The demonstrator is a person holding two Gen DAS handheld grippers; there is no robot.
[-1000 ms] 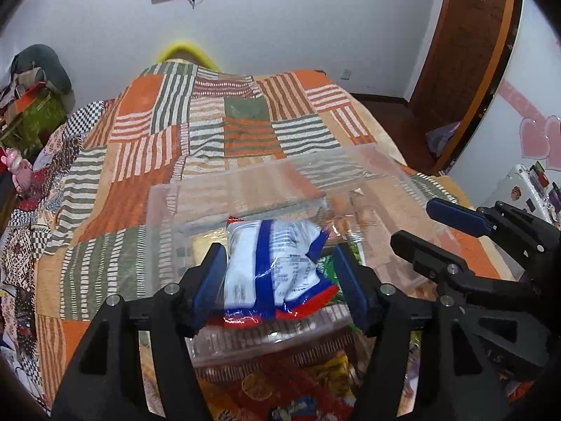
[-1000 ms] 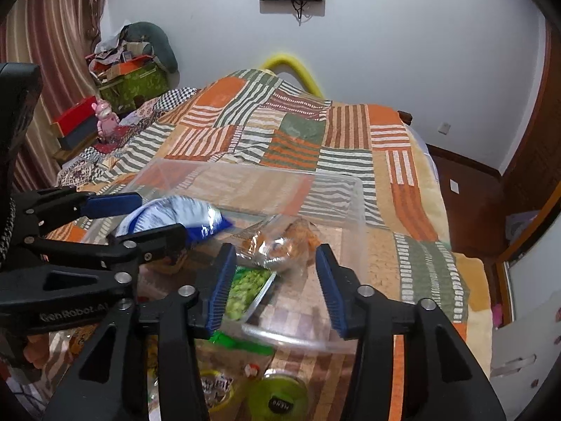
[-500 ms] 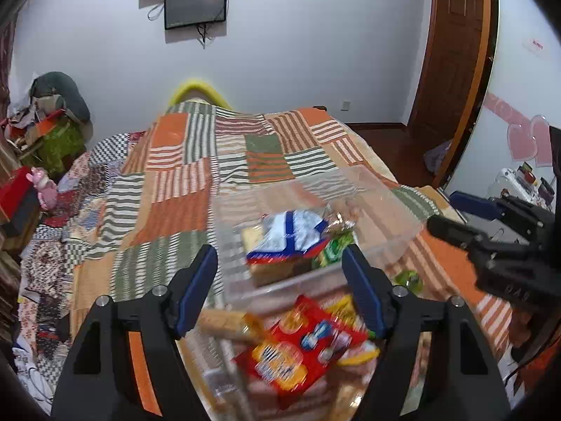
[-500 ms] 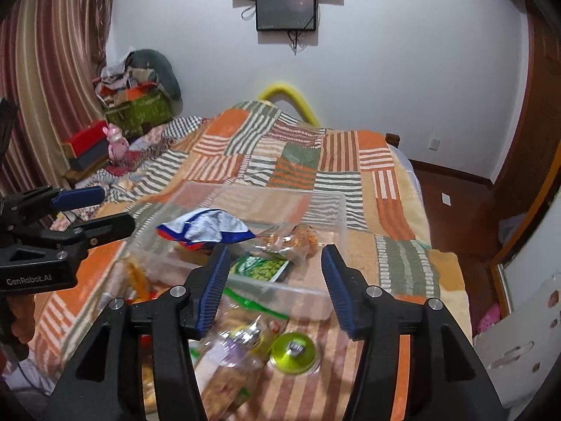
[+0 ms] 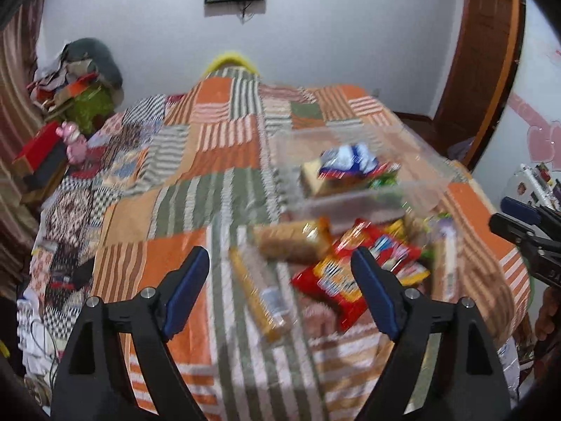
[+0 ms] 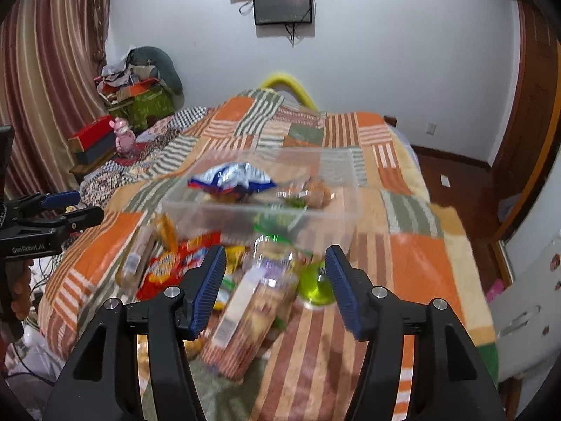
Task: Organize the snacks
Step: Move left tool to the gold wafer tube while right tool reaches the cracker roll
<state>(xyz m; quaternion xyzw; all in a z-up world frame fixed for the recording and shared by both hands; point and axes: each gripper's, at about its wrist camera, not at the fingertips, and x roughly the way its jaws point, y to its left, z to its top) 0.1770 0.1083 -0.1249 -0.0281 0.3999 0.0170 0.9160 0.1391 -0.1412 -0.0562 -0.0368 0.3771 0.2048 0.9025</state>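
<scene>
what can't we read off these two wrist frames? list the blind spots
- Print on the red snack bag: left wrist view, motion blur.
- Label of the long biscuit pack: right wrist view, blurred, partly behind the right gripper.
- What lies under the blue-and-white bag in the clear box: covered by the bag, box wall smeared.
- Green lidded cup: a finger hides part of it.
- Left gripper: open, empty.

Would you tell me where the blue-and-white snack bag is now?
The blue-and-white snack bag lies inside the clear plastic bin on the bed, beyond the loose snacks.
</scene>
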